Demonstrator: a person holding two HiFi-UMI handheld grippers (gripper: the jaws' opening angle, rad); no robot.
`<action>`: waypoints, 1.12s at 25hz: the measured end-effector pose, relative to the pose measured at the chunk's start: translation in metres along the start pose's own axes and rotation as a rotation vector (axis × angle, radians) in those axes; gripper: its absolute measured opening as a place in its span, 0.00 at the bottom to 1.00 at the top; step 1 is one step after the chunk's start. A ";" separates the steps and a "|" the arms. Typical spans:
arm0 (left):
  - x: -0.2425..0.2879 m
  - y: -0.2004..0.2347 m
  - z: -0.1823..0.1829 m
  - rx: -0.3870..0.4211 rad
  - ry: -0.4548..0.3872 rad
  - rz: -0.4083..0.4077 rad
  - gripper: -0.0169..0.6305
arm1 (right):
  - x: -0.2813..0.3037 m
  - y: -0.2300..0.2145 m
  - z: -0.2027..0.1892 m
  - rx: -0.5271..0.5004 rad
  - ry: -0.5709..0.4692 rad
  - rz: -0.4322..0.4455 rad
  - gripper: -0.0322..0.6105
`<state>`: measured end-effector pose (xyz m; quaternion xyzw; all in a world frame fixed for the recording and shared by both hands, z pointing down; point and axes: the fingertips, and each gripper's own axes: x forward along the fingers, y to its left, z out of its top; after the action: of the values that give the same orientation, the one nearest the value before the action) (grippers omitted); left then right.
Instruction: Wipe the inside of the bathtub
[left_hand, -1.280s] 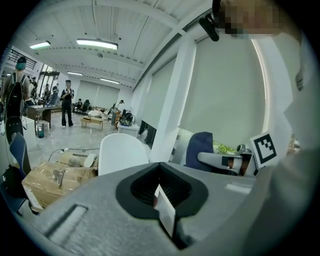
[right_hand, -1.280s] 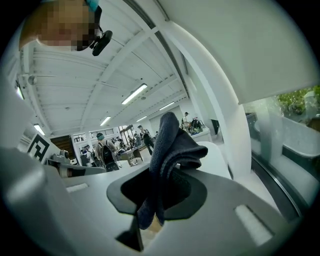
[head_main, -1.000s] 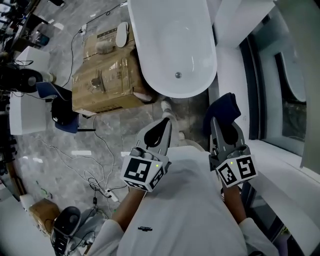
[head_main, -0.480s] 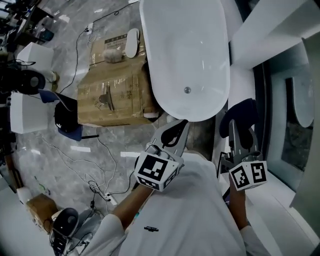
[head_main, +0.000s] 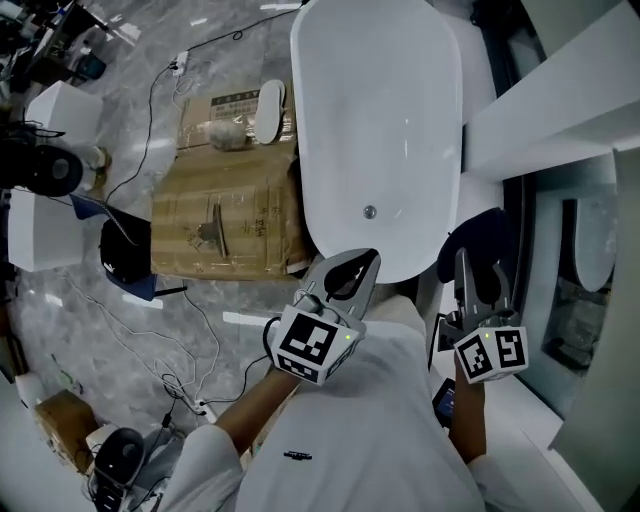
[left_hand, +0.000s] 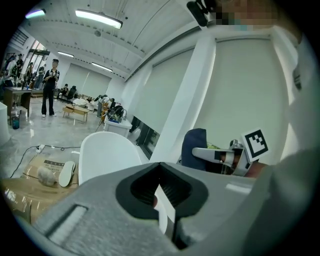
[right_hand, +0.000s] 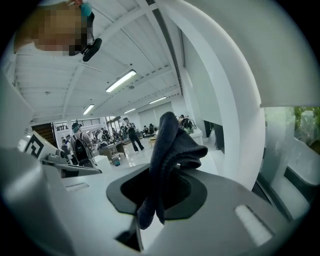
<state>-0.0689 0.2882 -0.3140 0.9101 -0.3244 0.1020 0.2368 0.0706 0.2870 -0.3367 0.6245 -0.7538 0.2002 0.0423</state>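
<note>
Tub (head_main: 380, 110): white, oval and empty, lying lengthwise ahead of the person, with the drain (head_main: 369, 212) toward the near end. Neither tool touches it.
Right tool (head_main: 478, 265): jaws closed on a dark cloth (head_main: 480, 232), held beside the tub's near right corner and apart from it.
Cloth grip: pinched at a fold. One bunch stands above the jaws and a tail hangs below them.
Left tool (head_main: 362, 262): jaws together at the tips, with nothing between them.
Step (judged): approach, with wiping not yet begun.
Risk, slip: the pinch on the cloth looks narrow, so drag against the tub wall could pull it free.
Risk, scrape: if the bunch folds aside under pressure, bare jaw could meet the enamel.
Risk, knock: the empty left tool overlaps the near rim in the head view, so a forward lean could bump it.
Risk, footing: cables (head_main: 150, 320) trail on the floor to the person's left, beside the box (head_main: 225, 215).
Cut off: the tub's far end runs past the top edge of the head view.
Hidden: the near rim lies behind the left tool and the person's torso. The cloth covers the right tool's tips in the head view.
Unclear: each tool's height above the tub, and any dirt or wetness on the white interior.
</note>
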 end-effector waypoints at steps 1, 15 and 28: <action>0.004 0.001 0.006 0.009 0.001 -0.002 0.03 | 0.003 -0.001 0.004 -0.012 0.010 0.001 0.16; 0.071 0.025 0.010 -0.050 -0.013 0.105 0.03 | 0.061 -0.045 -0.007 -0.023 0.176 0.178 0.16; 0.158 0.018 0.021 -0.060 0.024 0.162 0.03 | 0.122 -0.101 0.007 -0.099 0.240 0.376 0.16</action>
<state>0.0421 0.1801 -0.2720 0.8722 -0.3968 0.1221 0.2587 0.1419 0.1578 -0.2801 0.4420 -0.8553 0.2404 0.1242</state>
